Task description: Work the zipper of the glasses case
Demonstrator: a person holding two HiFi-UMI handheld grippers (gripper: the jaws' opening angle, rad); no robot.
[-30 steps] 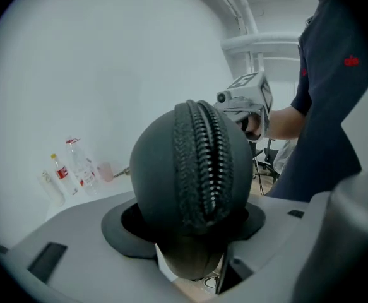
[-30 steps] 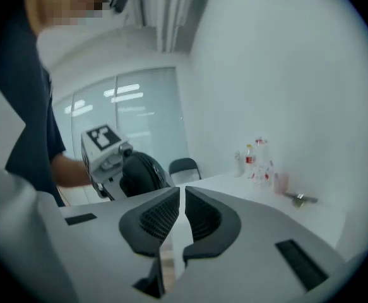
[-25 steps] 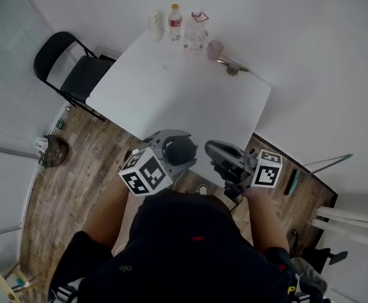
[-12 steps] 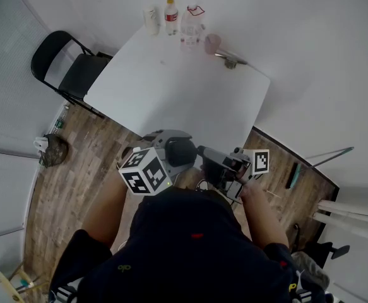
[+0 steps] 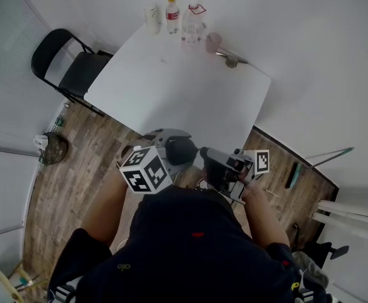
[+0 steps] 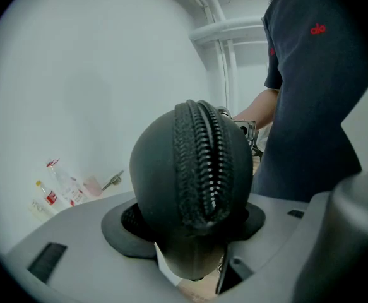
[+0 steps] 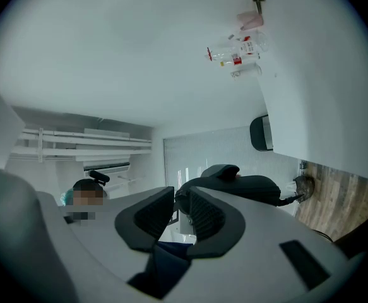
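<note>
Left tool (image 6: 193, 229) clenched on the black glasses case (image 6: 190, 169), seen end-on in the left gripper view: both dark pads (image 6: 128, 227) press the rounded shell from either side, and the zipper (image 6: 204, 163) runs up the middle of the shell, facing the camera, with its metal teeth visible along the seam. In the head view the case is held in the air close in front of the person's dark shirt (image 5: 190, 238), just beside the near edge of the white surface (image 5: 171, 87) and not resting on it; the marker cube (image 5: 146, 171) of the left tool sits on the near side of the case. Right tool (image 7: 180, 194) released: its jaws have just been closing and stand a narrow gap apart. The dark end of the case shows at the gap by the tips, while lower down the gap is see-through, and no pad can be seen pressing on anything. In the head view the right tool meets the case from the right, its tips at the end of the shell and its own marker cube (image 5: 261, 161) out to the right beside the person's hand (image 5: 250, 185). Background: a group of bottles (image 5: 171, 16) and a pink cup (image 5: 213, 41) stand at the far edge of the surface, well apart from the case; a black folding chair (image 5: 70, 68) stands at the left end of the surface on a wooden floor (image 5: 70, 182).
</note>
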